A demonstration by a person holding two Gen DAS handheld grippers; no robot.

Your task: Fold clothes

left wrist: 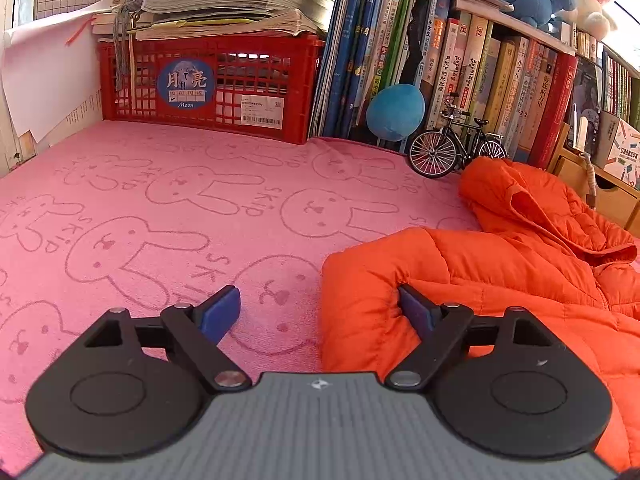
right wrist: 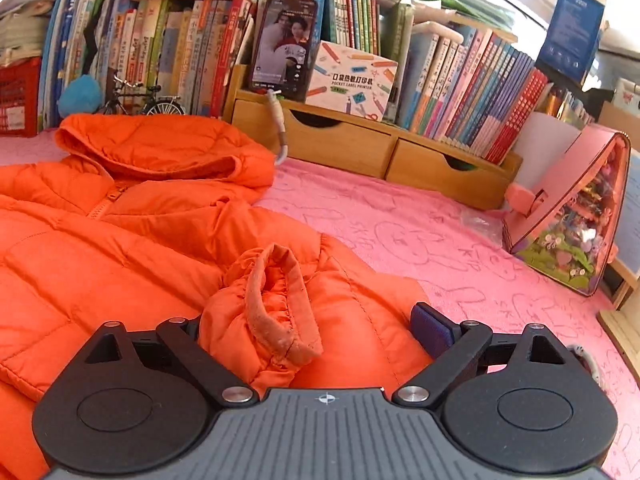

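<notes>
So I've got the orange puffer jacket (right wrist: pixel 120 240) lying on the pink bunny blanket (left wrist: pixel 160 208), my left gripper (left wrist: pixel 320 312) gaping wide over its edge, right gripper (right wrist: pixel 308 320) also wide open around the bunched sleeve cuff (right wrist: pixel 276 304), neither clamping anything.

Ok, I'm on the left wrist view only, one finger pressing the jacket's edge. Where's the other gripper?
Observer: The right gripper is open, straddling the sleeve cuff of the orange jacket.
Operator: Is that sleeve folded in?
Observer: The cuff lies on the jacket's body.
Operator: Anything on the right to avoid?
Observer: A pink triangular case stands on the pink towel, apart from the jacket.
</notes>
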